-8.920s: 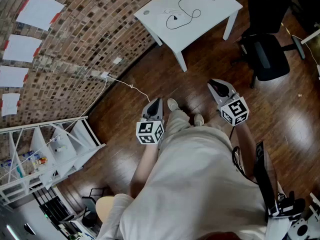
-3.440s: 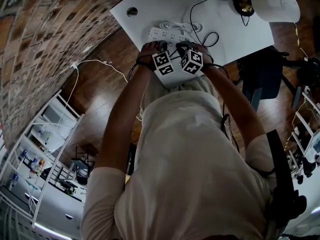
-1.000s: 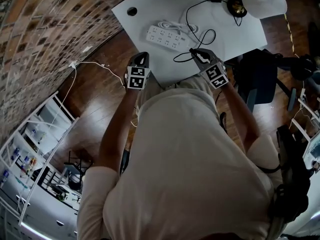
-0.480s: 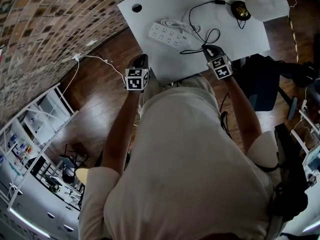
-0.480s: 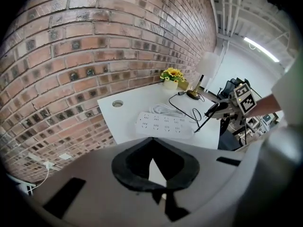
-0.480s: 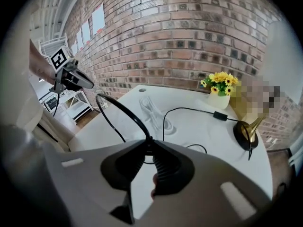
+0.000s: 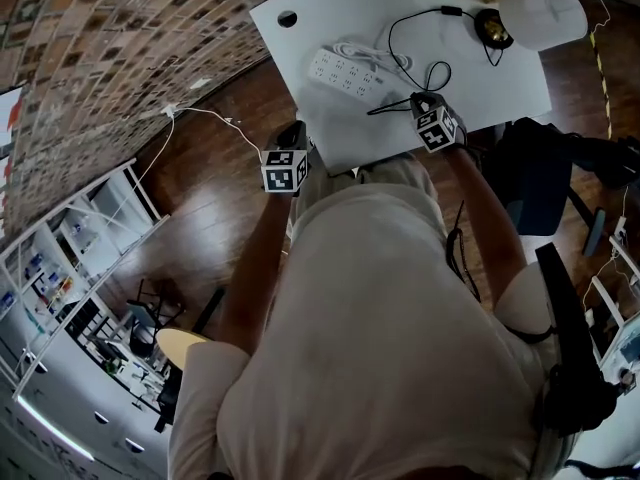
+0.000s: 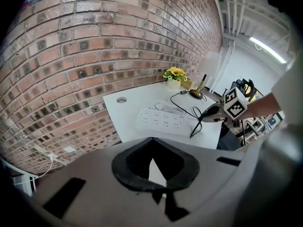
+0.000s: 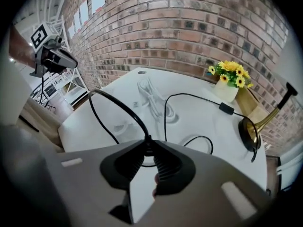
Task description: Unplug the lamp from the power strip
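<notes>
At twelve o'clock of the head view, white table against a brick wall. At its two o'clock corner, lamp: white drum shade, with brass base just beside it. Toward ten o'clock, power strip, white, long and flat, sockets facing up, own white cable coiled behind.

At four o'clock of the strip, right gripper, tilted steeply down over the table's near edge. Jaws just eased apart a little, tips nearly together and pinching the lamp's thin black cord.

At seven o'clock of the strip, left gripper, off the table over dark wood floor. Jaws closed tip to tip, holding nothing.

Cord looping from base to gripper, loose end on the tabletop near the strip.
</notes>
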The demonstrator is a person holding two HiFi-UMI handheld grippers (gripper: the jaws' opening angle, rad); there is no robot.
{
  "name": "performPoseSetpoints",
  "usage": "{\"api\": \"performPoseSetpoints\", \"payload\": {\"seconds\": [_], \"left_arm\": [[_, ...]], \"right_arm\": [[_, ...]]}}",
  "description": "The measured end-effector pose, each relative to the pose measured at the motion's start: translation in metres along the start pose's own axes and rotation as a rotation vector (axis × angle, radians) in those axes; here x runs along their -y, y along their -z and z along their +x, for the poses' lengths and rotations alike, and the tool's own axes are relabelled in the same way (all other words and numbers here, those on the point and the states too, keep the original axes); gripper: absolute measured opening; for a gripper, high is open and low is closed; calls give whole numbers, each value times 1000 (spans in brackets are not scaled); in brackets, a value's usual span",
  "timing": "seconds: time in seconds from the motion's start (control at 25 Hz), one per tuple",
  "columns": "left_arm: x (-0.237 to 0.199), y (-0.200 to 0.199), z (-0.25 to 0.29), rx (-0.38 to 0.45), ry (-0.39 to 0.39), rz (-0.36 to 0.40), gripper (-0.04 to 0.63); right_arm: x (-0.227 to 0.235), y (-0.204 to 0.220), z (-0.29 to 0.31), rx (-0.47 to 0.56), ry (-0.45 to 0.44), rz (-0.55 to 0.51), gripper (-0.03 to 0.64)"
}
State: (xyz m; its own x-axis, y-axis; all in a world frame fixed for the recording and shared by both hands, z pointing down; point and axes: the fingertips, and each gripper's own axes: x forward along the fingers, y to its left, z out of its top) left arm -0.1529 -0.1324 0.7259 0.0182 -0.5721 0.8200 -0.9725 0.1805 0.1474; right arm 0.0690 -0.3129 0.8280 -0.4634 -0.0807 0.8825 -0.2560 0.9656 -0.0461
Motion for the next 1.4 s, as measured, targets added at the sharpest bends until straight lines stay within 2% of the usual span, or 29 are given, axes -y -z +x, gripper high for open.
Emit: {"api": "performPoseSetpoints", "payload": {"seconds": [0.12,0.28,0.6,0.76,0.88,1.04,1.24,1.4], "left_arm": [[6,1,-7,15,6,-4,2],[8,-3,-14,50,49,28,2],[1,-21,-31,128,143,65,2],[-14,-50,-69,253,177,76,2],[-22,-74,-113,372,195,101,2],[-33,-87,-164,482,211,142,6],[-51,-82,-213,563,226,136,6],[-60,-62,-247,598,234,150,6]], "right_arm": [[0,-6,0,25,24,-14,91],[-7,-19,-8,74,56,-4,131],[-26,-53,-64,195,156,102,127],[-46,-93,-103,304,210,162,123],[-66,-137,-137,402,234,145,120],[-96,-189,-182,504,269,119,119],[-143,-241,-235,617,311,85,118],[-191,-257,-259,657,320,66,118]]}}
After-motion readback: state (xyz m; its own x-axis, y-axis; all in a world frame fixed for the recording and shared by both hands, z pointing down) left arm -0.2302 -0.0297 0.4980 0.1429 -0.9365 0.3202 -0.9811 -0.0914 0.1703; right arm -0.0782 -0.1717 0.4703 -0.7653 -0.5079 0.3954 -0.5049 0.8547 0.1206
